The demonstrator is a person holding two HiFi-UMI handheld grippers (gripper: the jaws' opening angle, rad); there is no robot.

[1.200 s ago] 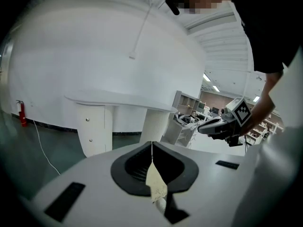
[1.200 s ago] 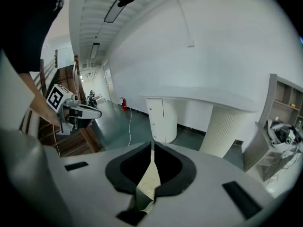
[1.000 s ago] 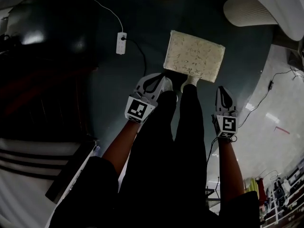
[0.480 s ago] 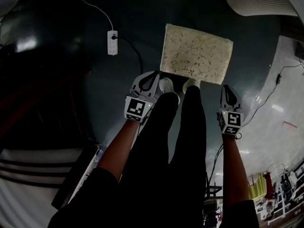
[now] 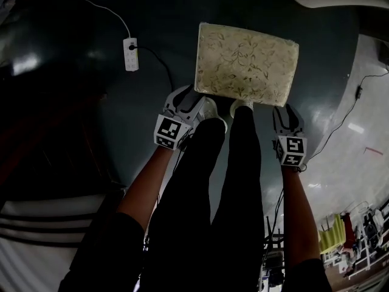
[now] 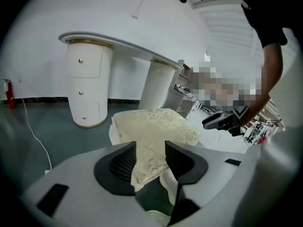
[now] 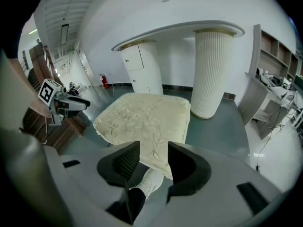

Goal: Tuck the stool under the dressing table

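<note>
Left gripper [image 6: 150, 157] and right gripper [image 7: 154, 162] have just opened their jaws, each around a near corner of the cream stool [image 5: 246, 62] without pinching it, short of the dressing table [image 7: 189, 32]; close your grip on both corners together, then push level and straight underneath.

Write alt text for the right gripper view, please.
The right gripper, jaws just opened, frames a corner of the cream stool between them, ungripped. Behind stands a white dressing table; the left gripper is at left.
</note>
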